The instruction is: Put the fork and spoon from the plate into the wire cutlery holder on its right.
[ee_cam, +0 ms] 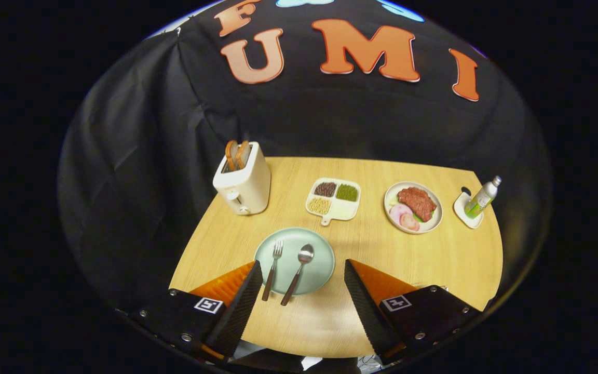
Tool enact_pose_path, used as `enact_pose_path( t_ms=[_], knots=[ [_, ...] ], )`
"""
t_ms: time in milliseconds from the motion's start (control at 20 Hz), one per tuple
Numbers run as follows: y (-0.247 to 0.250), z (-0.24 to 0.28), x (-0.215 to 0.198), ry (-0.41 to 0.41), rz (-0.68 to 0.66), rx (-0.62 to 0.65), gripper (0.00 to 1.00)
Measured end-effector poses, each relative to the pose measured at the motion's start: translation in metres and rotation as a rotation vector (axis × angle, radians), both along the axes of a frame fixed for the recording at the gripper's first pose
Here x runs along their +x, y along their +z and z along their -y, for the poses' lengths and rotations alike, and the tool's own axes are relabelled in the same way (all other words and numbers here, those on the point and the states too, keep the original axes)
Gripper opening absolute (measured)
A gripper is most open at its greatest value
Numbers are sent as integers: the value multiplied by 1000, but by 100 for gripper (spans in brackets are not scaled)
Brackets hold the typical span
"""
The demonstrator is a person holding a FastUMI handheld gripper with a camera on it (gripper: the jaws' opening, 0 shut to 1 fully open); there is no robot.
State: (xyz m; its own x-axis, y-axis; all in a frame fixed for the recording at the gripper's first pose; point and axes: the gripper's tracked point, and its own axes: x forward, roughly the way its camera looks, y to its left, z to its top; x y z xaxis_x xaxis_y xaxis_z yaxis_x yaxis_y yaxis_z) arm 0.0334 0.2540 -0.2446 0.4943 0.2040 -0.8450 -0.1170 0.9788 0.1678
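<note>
Now the gripper [301, 267] is spread wide and holds nothing, its fingers flanking the pale green plate [320, 270]. On that plate the fork [273, 267] lies just beside the spoon [299, 270], handles toward the fingers.

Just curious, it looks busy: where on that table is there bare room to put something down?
Bare wood lies right of the green plate, ahead of the meat plate, and between toaster and green plate. The back row past the divided tray is crowded. The gripper fingers are open.
</note>
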Motion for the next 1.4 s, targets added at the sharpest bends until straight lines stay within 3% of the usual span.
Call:
enact_pose_path(
  t_ms=[300,700,850,1100,1400],
  knots=[
    [-61,-32,-11,16,-231,25,92],
    [-145,-47,-6,-50,-438,-20,79],
    [-171,-51,-6,-94,-502,-11,69],
    [-202,-48,-11,-96,-541,-87,56],
    [-225,-43,-12,-133,-558,-143,25]
  ],
)
